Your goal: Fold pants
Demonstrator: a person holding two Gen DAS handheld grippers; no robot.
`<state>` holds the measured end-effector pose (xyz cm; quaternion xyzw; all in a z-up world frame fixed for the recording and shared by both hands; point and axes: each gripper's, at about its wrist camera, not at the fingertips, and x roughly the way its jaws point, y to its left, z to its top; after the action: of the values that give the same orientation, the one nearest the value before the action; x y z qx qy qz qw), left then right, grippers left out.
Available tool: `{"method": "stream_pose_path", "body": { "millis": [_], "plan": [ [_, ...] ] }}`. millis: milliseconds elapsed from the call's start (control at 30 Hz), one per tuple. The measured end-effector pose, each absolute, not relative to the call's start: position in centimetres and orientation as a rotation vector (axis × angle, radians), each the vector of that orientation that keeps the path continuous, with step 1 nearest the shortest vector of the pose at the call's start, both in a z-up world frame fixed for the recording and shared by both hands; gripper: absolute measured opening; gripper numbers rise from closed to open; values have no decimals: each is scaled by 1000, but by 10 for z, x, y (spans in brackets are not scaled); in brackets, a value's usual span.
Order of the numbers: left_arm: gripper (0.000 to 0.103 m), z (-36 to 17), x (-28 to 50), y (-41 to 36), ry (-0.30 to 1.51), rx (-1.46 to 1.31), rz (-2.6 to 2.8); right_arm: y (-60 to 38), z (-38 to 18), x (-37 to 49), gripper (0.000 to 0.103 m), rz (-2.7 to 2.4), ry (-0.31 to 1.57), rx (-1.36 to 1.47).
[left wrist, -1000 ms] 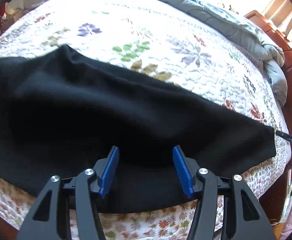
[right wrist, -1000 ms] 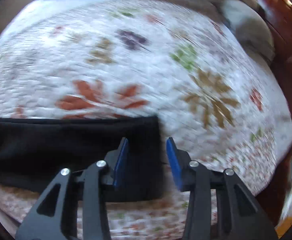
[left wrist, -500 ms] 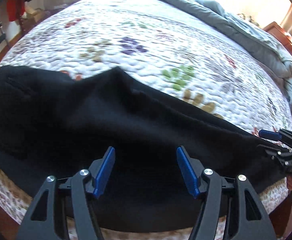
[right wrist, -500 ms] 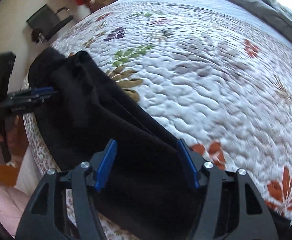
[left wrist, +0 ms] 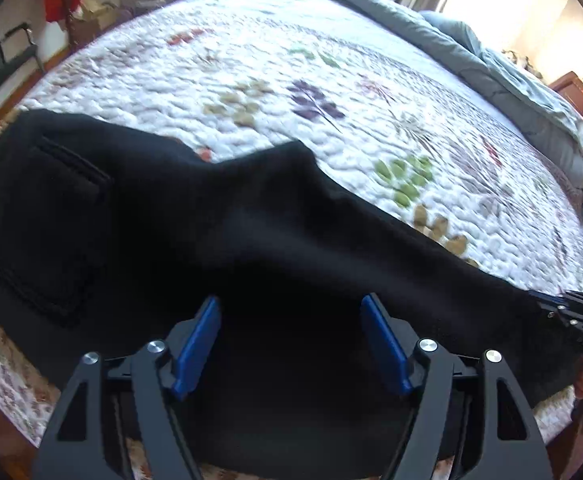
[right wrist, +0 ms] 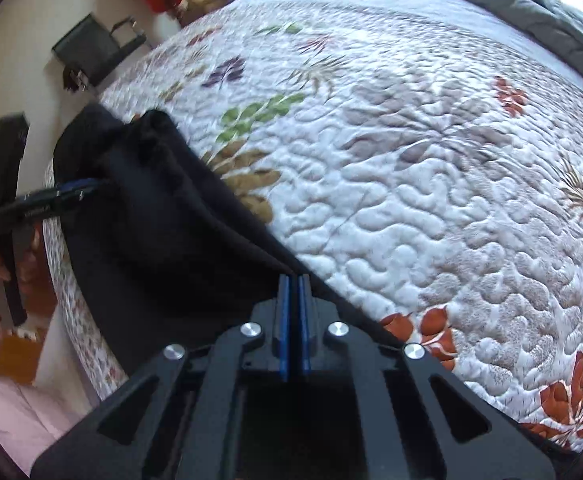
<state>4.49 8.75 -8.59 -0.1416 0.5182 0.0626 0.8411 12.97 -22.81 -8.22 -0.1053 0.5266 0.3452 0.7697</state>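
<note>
Your right tongs [right wrist: 294, 300] are clamping the black fabric pants [left wrist: 211, 240] lying along the floral quilted bed's [left wrist: 371, 80] near edge; left tongs [left wrist: 291, 336] are hovering apart. A thin pinch is risking slippage.

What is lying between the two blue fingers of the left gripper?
Only the black pants: the left gripper is open over them, with nothing but black cloth between its fingers. The left wrist view shows this.
</note>
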Motion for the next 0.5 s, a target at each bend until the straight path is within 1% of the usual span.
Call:
{"method": "stream_pose_path", "body": {
  "millis": [33, 100, 200, 233, 267, 300, 400, 500],
  "plan": [
    [77, -87, 45, 89, 1092, -290, 146, -228, -87, 131, 3, 745, 1154, -233],
    [78, -98, 45, 93, 1119, -279, 151, -227, -98, 132, 4, 744, 1185, -244],
    [78, -98, 41, 94, 1109, -253, 128, -228, -93, 136, 11, 749, 1190, -224],
    [78, -96, 40, 94, 1108, -254, 126, -227, -89, 135, 21, 747, 1180, -229],
    [78, -94, 38, 96, 1109, -262, 127, -226, -83, 133, 34, 747, 1160, -240],
    [78, -92, 37, 99, 1106, -276, 128, -223, -77, 131, 38, 757, 1136, -248],
    [78, -88, 36, 107, 1101, -287, 141, -203, -69, 128, 39, 833, 1111, -240],
    [78, -86, 35, 116, 1089, -278, 178, -170, -77, 130, 40, 894, 1128, -271]
  ]
}}
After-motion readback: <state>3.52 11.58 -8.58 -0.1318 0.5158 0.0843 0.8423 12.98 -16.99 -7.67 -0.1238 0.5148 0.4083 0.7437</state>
